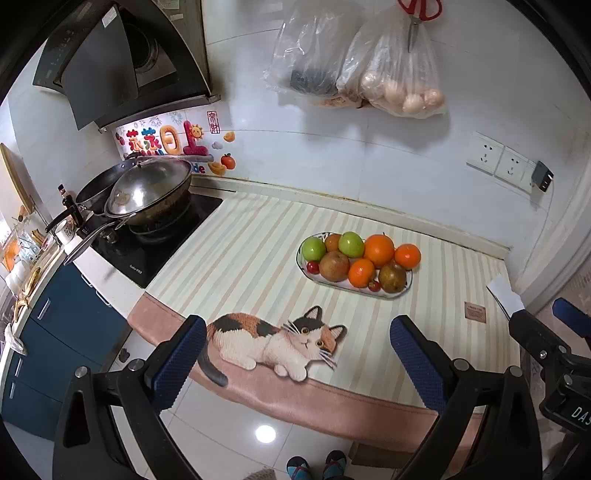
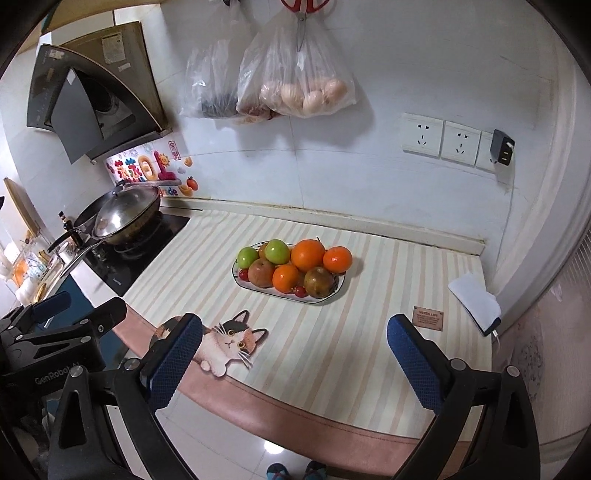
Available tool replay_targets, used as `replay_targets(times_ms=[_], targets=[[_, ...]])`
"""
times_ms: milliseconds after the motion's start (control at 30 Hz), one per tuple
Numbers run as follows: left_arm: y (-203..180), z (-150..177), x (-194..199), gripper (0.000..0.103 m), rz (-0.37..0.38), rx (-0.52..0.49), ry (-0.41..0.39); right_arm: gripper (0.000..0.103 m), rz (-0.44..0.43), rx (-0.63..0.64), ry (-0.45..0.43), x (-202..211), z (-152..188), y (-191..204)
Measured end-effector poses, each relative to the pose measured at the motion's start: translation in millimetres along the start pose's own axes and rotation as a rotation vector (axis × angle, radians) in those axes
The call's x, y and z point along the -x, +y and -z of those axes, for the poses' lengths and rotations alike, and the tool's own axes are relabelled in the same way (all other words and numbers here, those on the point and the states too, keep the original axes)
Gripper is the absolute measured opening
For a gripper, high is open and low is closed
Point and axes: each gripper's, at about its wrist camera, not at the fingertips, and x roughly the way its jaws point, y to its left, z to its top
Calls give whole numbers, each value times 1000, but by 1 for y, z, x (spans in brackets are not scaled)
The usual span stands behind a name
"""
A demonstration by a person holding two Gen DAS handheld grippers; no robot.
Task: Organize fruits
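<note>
An oval plate [image 1: 400, 291] heaped with fruit sits on the bench [image 1: 240, 258], on a striped mat [image 1: 258, 236] that covers the top, nearer the back edge than the front and toward the right half. On the plate lie two green apples [image 1: 314, 248], three oranges [image 1: 379, 250], brownish pears [image 1: 334, 266] and a few small red tomatoes [image 1: 313, 267], all piled touching one another. The mat carries a picture of a calico cat [image 1: 273, 339] along the bench's front edge, and a small brown label [image 1: 475, 314] near its front right corner. The left gripper [image 1: 299, 354] hangs over the front edge above the cat picture, its jaws standing wide apart with nothing between them. The right gripper [image 2: 295, 350] hangs over the same front edge further right, jaws likewise spread wide and bare; both are well apart from the plate. In the right wrist view the left gripper's body shows at the left margin. At the bench's left end a black hob [image 1: 155, 236] carries a wok [image 1: 155, 192] with a lid. On the wall behind hang clear plastic bags [image 1: 399, 74], one holding eggs, with red-handled scissors [image 1: 419, 14] above, and sockets [image 1: 498, 160] to the right. A white folded item [image 2: 474, 299] lies at the bench's right edge.
</note>
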Motion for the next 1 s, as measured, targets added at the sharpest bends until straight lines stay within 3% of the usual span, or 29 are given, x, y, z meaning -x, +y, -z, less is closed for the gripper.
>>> replay_targets(times_ms=[433, 1000], targets=[[-1, -7, -38, 102, -28, -4, 46, 102, 30, -4, 36, -48, -12, -1], [-1, -11, -40, 102, -25, 2, 42, 102, 28, -2, 48, -56, -11, -8]])
